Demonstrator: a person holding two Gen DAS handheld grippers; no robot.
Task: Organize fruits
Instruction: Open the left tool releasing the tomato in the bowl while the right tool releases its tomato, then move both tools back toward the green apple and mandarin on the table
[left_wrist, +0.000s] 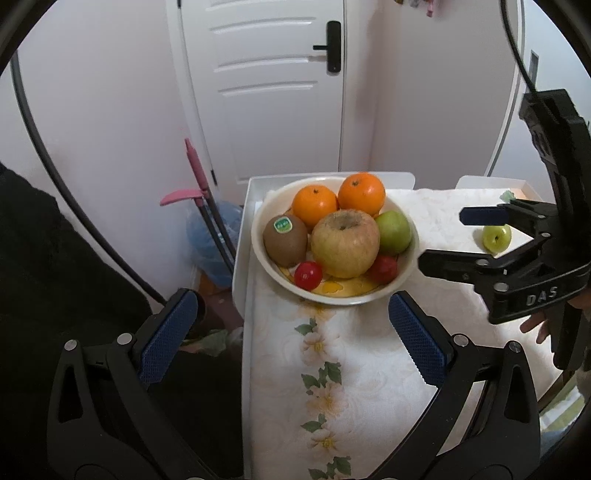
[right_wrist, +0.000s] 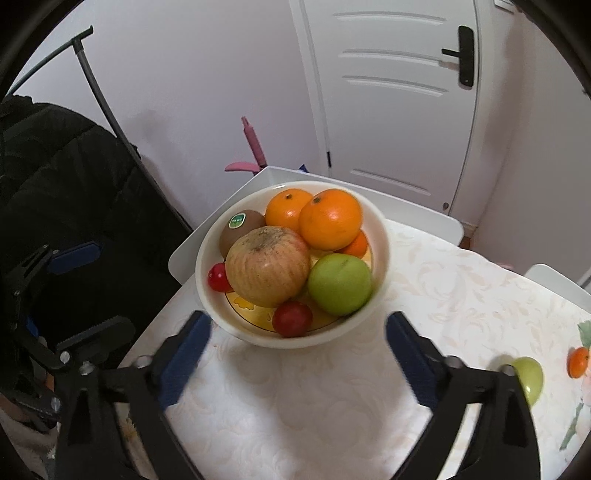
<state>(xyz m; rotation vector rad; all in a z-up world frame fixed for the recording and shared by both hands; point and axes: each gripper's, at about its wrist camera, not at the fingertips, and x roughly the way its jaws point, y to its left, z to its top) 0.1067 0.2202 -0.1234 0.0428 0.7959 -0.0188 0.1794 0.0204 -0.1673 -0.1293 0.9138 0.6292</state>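
Here, a white bowl (right_wrist: 380, 236) stands near the far left corner of the worktop (right_wrist: 295, 398), which is covered by a cream cloth with a flower print. The bowl holds a large yellowish apple (right_wrist: 267, 266) in the middle, a kiwi (right_wrist: 240, 230) with a green sticker behind it, two big oranges (right_wrist: 330, 218) at the back, a green apple (right_wrist: 340, 282) on the right side, and two small red fruits (right_wrist: 291, 318) near the front rim; a smaller orange fruit peeks out behind the green apple. The right claw (right_wrist: 297, 332) hangs just in front of the bowl with its blue-padded fingers (right_wrist: 184, 354) spread wide on either side of the near rim, holding nothing. The left claw (left_wrist: 291, 314) is likewise spread wide and empty, pointing at the bowl from the worktop's near side. Two fruits lie loose on the cloth, well apart from the bowl to its right: a small green apple (right_wrist: 530, 373) and a small orange (right_wrist: 578, 362). A white door (right_wrist: 399, 92) stands behind the worktop.
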